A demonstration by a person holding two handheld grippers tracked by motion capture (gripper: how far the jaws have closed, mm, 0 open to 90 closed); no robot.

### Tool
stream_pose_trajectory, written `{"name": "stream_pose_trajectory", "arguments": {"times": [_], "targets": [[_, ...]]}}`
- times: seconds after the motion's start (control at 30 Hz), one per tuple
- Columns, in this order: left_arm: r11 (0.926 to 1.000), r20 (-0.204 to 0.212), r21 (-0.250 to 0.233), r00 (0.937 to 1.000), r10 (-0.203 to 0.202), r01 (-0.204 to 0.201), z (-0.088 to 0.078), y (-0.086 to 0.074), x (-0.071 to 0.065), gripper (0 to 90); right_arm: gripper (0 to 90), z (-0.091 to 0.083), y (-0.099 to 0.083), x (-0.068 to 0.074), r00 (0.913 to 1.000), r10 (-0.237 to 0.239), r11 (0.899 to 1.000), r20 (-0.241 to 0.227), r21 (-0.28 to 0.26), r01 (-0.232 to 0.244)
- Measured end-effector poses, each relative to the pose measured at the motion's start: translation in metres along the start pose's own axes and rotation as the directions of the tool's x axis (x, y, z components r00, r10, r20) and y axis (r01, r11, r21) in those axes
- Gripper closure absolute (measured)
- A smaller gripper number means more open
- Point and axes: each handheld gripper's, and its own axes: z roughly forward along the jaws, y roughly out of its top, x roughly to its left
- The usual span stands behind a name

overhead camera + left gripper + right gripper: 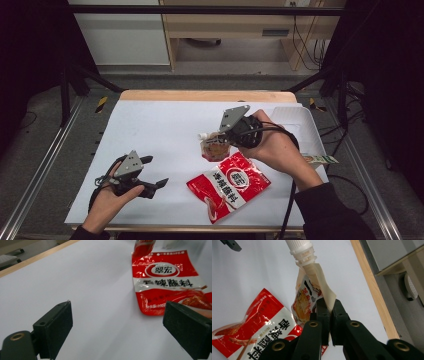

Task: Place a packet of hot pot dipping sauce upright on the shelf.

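A white table (150,130) holds a red sauce packet (229,186), lying flat with its long axis running diagonally. The left gripper (150,175), jaws wide apart and empty, sits to the packet's left, nearer to it along the table. The right gripper (227,137), just beyond the packet, is clamped on a small spouted pouch (214,146) lifted above it.

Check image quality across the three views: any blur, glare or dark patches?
High view: white table cover evenly lit, surroundings dark, red sauce packet shows glare. Left gripper view: black jaws soft, packet's far edge blurred. Right gripper view: spouted pouch in the right tool fairly sharp, white cap near overexposed.
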Motion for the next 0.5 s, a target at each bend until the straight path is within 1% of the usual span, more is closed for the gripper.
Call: {"name": "stream_pose_trajectory", "arguments": {"times": [0.03, 0.07, 0.1, 0.17, 0.23, 0.27, 0.3, 0.33, 0.37, 0.4, 0.43, 0.47, 0.5], "targets": [[0.9998, 0.006, -0.009, 0.9998, -0.017, 0.017, 0.001, -0.005, 0.002, 8.8, 87.6, 0.0, 0.0, 0.0, 1.0, 0.0, 1.0, 0.0, 0.0, 0.0], [0.9985, -0.003, -0.024, 0.9988, -0.049, 0.049, 0.001, -0.012, 0.005, 8.6, 87.5, -0.003, -0.003, -0.002, 1.0, -0.004, 1.0, 0.008, -0.001, 0.004], [0.9985, -0.003, -0.024, 0.9988, -0.049, 0.049, 0.001, -0.012, 0.005, 8.7, 87.5, -0.003, -0.003, -0.002, 1.0, -0.004, 1.0, 0.008, -0.001, 0.004], [0.9975, -0.033, -0.024, 0.9972, -0.067, 0.066, 0.0, -0.018, 0.009, 8.6, 87.6, -0.006, -0.005, -0.004, 0.9999, -0.001, 1.0, 0.013, -0.006, 0.001], [0.9974, -0.046, -0.032, 0.9968, -0.066, 0.065, -0.001, -0.021, 0.012, 8.7, 87.6, -0.012, -0.009, -0.008, 0.9997, 0.005, 1.0, 0.024, -0.011, -0.005], [0.9972, -0.059, -0.037, 0.996, -0.067, 0.065, -0.003, -0.026, 0.013, 8.7, 87.5, -0.014, -0.009, -0.01, 0.9995, 0.007, 1.0, 0.03, -0.014, -0.006], [0.9972, -0.059, -0.037, 0.996, -0.067, 0.065, -0.003, -0.026, 0.013, 8.7, 87.5, -0.014, -0.009, -0.01, 0.9995, 0.007, 1.0, 0.03, -0.014, -0.006], [0.9976, -0.074, -0.031, 0.9952, -0.064, 0.062, -0.005, -0.033, 0.013, 8.7, 87.6, -0.019, -0.01, -0.013, 0.9991, 0.001, 1.0, 0.042, -0.019, 0.0], [0.9973, -0.084, -0.028, 0.994, -0.07, 0.067, -0.006, -0.036, 0.013, 8.7, 87.6, -0.021, -0.011, -0.014, 0.9989, 0.001, 1.0, 0.047, -0.02, 0.0], [0.9973, -0.084, -0.028, 0.994, -0.07, 0.067, -0.006, -0.036, 0.013, 8.7, 87.6, -0.021, -0.011, -0.014, 0.9989, 0.001, 1.0, 0.047, -0.02, 0.0], [0.9975, -0.09, -0.024, 0.9936, -0.068, 0.066, -0.007, -0.037, 0.013, 8.7, 87.6, -0.025, -0.012, -0.015, 0.9982, 0.005, 1.0, 0.059, -0.024, -0.003], [0.9978, -0.099, -0.032, 0.9932, -0.061, 0.058, -0.01, -0.037, 0.013, 8.7, 87.5, -0.03, -0.013, -0.018, 0.9976, 0.005, 1.0, 0.069, -0.024, -0.003], [0.9972, -0.102, -0.042, 0.9926, -0.067, 0.063, -0.011, -0.036, 0.013, 8.7, 87.5, -0.032, -0.014, -0.019, 0.9972, 0.008, 1.0, 0.074, -0.026, -0.006]]}}
